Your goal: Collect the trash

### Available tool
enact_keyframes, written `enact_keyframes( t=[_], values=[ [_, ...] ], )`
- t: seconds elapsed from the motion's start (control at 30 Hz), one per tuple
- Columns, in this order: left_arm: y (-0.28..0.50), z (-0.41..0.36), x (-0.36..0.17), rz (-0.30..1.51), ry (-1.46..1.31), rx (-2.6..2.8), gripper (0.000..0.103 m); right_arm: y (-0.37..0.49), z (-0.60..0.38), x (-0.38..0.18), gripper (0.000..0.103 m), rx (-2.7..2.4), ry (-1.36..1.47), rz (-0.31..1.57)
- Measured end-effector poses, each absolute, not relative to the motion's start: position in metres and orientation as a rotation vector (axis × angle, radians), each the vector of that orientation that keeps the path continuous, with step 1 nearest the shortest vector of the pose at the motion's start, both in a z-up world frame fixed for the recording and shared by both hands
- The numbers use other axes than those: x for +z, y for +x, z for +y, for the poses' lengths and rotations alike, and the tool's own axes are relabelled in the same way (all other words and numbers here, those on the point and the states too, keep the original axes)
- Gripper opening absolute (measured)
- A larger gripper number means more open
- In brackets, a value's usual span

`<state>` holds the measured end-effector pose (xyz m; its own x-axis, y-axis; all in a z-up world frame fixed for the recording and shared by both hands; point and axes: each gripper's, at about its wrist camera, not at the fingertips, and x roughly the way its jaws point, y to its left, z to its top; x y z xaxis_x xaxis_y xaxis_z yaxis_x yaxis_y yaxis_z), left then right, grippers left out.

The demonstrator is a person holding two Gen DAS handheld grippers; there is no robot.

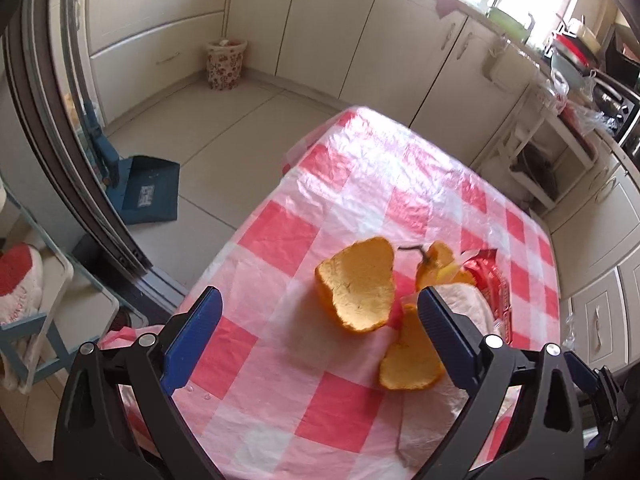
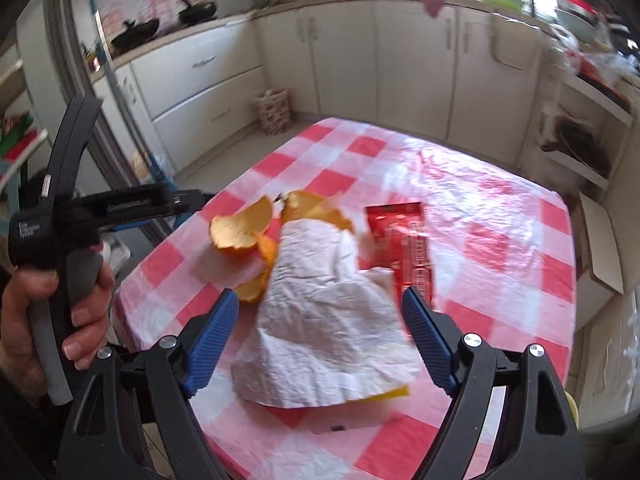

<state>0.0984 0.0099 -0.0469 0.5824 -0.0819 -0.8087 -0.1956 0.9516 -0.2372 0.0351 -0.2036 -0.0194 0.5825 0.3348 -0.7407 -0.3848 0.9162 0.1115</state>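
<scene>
Trash lies on a table under a red-and-white checked plastic cloth [image 1: 276, 236]. A large curled orange peel [image 1: 356, 284] sits below and between the fingers of my open left gripper [image 1: 318, 300]. A second peel [image 1: 412, 356] lies by the right finger, and a third with a stem [image 1: 434, 264] lies behind. In the right wrist view, crumpled white paper [image 2: 324, 320] lies under my open right gripper [image 2: 320, 300], untouched by the pads. A red wrapper [image 2: 404, 240] lies beside the paper, the orange peels [image 2: 240, 232] to its left, and a yellow scrap [image 2: 396, 394] peeks out beneath.
A floral waste bin [image 1: 225, 65] stands on the floor by the cabinets, also the bin [image 2: 274, 110] in the right view. A blue dustpan [image 1: 148, 196] leans by the door frame. A hand [image 2: 80, 304] holds a black handle at left. A cardboard box [image 2: 600, 248] stands right of the table.
</scene>
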Motion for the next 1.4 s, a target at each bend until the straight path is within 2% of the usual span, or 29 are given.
enact_keyframes(
  t=[0.23, 0.3, 0.37, 0.43, 0.47, 0.53, 0.63, 0.7, 0.8, 0.83, 0.9, 0.93, 1.03, 1.2, 1.4],
  values=[
    [0.114, 0.015, -0.072, 1.009, -0.363, 0.110, 0.094, 0.039, -0.170, -0.050, 0.080, 0.426, -0.123, 0.904],
    [0.118, 0.014, -0.078, 1.019, -0.365, 0.125, 0.094, 0.041, -0.167, -0.057, 0.074, 0.425, -0.132, 0.912],
    [0.123, 0.012, -0.086, 1.043, -0.373, 0.131, 0.094, 0.044, -0.164, -0.065, 0.048, 0.421, -0.147, 0.932],
    [0.126, 0.010, -0.091, 1.059, -0.379, 0.130, 0.094, 0.047, -0.171, -0.067, 0.040, 0.428, -0.120, 0.936],
    [0.128, 0.008, -0.093, 1.067, -0.378, 0.122, 0.094, 0.048, -0.176, -0.064, 0.026, 0.435, -0.095, 0.935],
    [0.131, 0.005, -0.095, 1.077, -0.378, 0.104, 0.094, 0.050, -0.189, -0.059, 0.005, 0.457, -0.036, 0.942],
    [0.133, 0.002, -0.095, 1.079, -0.381, 0.092, 0.094, 0.052, -0.205, -0.052, 0.004, 0.450, 0.003, 0.927],
    [0.135, 0.003, -0.094, 1.075, -0.398, 0.081, 0.087, 0.054, -0.217, -0.049, 0.004, 0.452, 0.041, 0.922],
    [0.139, 0.005, -0.096, 1.090, -0.423, 0.057, 0.067, 0.057, -0.234, -0.041, 0.004, 0.463, 0.117, 0.911],
    [0.141, 0.005, -0.098, 1.102, -0.434, 0.045, 0.056, 0.058, -0.240, -0.038, 0.004, 0.469, 0.147, 0.904],
    [0.142, 0.005, -0.099, 1.107, -0.436, 0.033, 0.041, 0.064, -0.257, -0.028, 0.004, 0.482, 0.230, 0.878],
    [0.144, 0.005, -0.100, 1.117, -0.439, 0.016, 0.026, 0.065, -0.265, -0.024, 0.004, 0.481, 0.261, 0.864],
    [0.145, 0.003, -0.099, 1.124, -0.442, -0.010, 0.014, 0.068, -0.282, -0.013, 0.004, 0.447, 0.301, 0.827],
    [0.140, -0.001, -0.083, 1.071, -0.405, -0.029, 0.010, 0.068, -0.298, -0.010, 0.004, 0.370, 0.277, 0.822],
    [0.135, 0.001, -0.073, 1.047, -0.370, -0.031, 0.009, 0.066, -0.311, -0.039, 0.004, 0.269, 0.208, 0.933]
  ],
)
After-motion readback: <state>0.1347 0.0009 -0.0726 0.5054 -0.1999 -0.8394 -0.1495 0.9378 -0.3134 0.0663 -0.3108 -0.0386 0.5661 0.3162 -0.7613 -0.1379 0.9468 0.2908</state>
